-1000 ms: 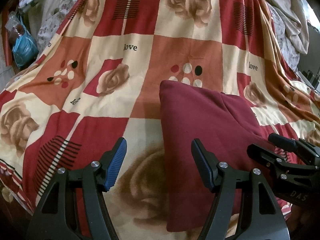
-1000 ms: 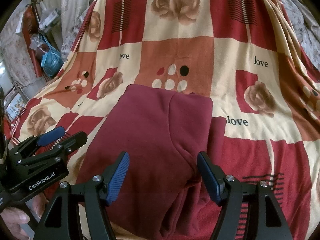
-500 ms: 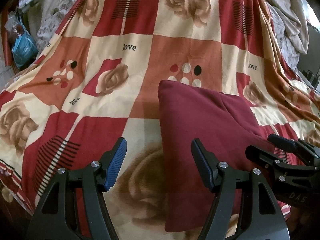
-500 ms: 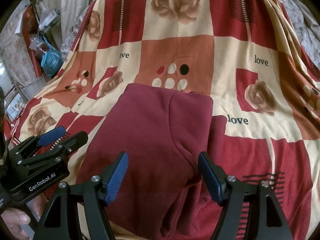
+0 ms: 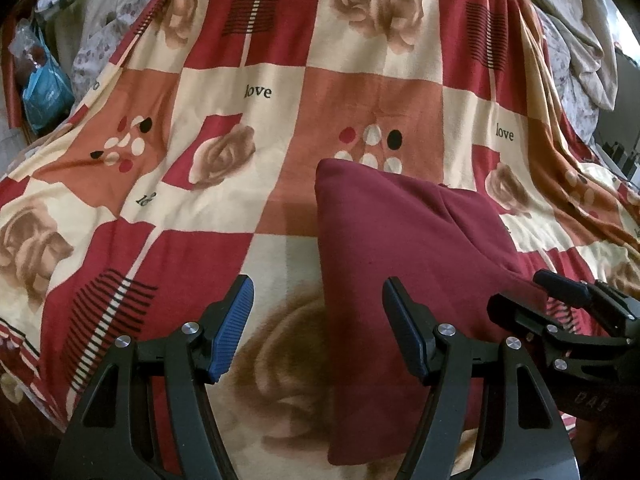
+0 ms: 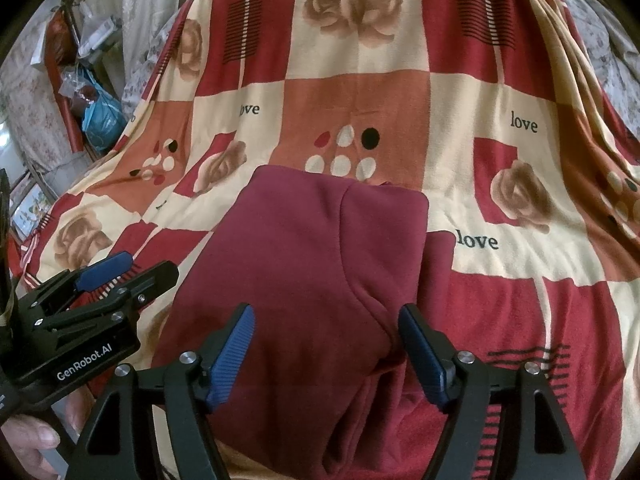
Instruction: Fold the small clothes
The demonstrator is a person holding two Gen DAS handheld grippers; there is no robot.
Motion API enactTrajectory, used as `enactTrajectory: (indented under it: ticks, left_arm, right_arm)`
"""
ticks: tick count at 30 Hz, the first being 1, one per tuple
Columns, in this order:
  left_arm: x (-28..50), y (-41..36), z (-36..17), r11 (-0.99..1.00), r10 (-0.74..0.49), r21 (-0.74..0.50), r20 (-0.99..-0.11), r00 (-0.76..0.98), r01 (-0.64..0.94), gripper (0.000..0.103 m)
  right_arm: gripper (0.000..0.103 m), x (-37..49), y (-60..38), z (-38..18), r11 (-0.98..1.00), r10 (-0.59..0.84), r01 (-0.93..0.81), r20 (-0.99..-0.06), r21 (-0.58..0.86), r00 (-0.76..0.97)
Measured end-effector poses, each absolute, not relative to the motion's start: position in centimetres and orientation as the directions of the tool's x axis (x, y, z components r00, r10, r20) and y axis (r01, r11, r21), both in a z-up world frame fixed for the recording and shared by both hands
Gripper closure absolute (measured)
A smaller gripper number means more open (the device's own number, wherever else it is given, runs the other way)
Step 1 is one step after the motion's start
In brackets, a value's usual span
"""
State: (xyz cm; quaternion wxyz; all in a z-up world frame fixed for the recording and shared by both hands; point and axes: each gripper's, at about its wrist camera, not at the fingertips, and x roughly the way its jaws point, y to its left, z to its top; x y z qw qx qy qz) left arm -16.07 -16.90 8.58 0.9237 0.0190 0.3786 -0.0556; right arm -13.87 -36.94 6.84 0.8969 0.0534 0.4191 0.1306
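The maroon garment [image 6: 304, 264] is looking like soft matt fleece, a bit fuzzy. The patterned blanket [image 6: 500, 64] under it is looking plush and matt too. Both grippers are showing matt black plastic, ribbed blue pads [image 6: 234, 356], shiny metal screws.

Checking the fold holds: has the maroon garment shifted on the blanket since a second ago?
No. The maroon garment keeps its top edge just below the blanket's dot cluster.

Plain maroon garment [image 6: 312, 264] on a red-and-cream rose-checked blanket [image 6: 500, 60].
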Motion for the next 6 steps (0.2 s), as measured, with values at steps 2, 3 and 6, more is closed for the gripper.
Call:
enactTrajectory:
  ticks: [2, 3, 6]
  left_arm:
    - [-16.2, -16.9, 8.5, 0.993, -0.096, -0.017, -0.702, 0.706, 0.118, 0.036]
    - [-16.1, -16.7, 8.5, 0.992, -0.105, -0.028, -0.703, 0.703, 0.120, 0.036]
    - [-15.7, -15.5, 8.8, 0.990, -0.130, -0.060, -0.706, 0.696, 0.124, 0.036]
  right_arm:
    - [0.030, -13.9, -36.9, 6.7, 0.959, 0.282, -0.191, -0.737, 0.207, 0.614]
    - [0.030, -13.9, -36.9, 6.7, 0.959, 0.284, -0.190, -0.736, 0.211, 0.614]
    - [0.030, -13.6, -37.8, 7.0, 0.953, 0.301, -0.191, -0.730, 0.233, 0.614]
